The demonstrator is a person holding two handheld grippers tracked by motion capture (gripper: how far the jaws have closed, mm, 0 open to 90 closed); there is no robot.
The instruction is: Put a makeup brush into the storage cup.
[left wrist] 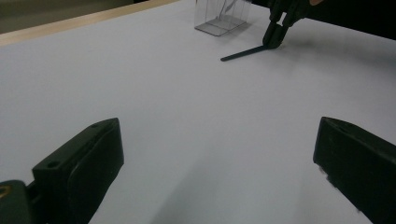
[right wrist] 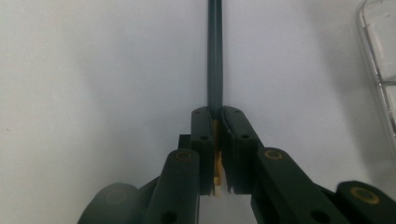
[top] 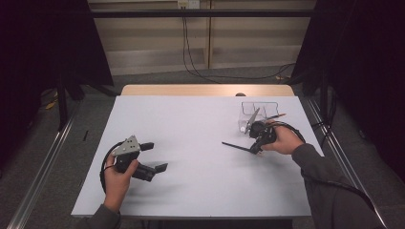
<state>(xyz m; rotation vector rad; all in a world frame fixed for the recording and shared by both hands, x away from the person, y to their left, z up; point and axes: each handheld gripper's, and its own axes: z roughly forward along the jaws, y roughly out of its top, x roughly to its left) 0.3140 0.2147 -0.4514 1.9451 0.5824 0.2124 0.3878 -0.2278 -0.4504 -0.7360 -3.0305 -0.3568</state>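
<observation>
The right gripper (top: 258, 145) is clenched on one end of a thin, dark, flat-sided pencil (top: 237, 146), whose free end extends leftward across the pale grey table surface (top: 191, 124) in the high view. In the right gripper view the two black jaws stand pressed together on the pencil (right wrist: 215, 56), with its yellowish wooden end visible between the pads, and the dark shaft runs straight away from the jaws over the table. In the left gripper view the same gripper (left wrist: 272, 41) points down at the table, with the pencil (left wrist: 243, 52) lying low along the surface; whether its far tip touches the table cannot be determined. A clear plastic box with inner compartments (top: 258, 114) stands on the table just behind the right gripper, near the right rear corner, and holds several slender items too small to identify. The left gripper (top: 155, 156) is released: its jaws stand wide apart with nothing between them, and it is held above the front left area of the table, well apart from the pencil and the box. The left gripper view confirms the separated jaws over bare table surface, with the clear box (left wrist: 222, 18) far off.
</observation>
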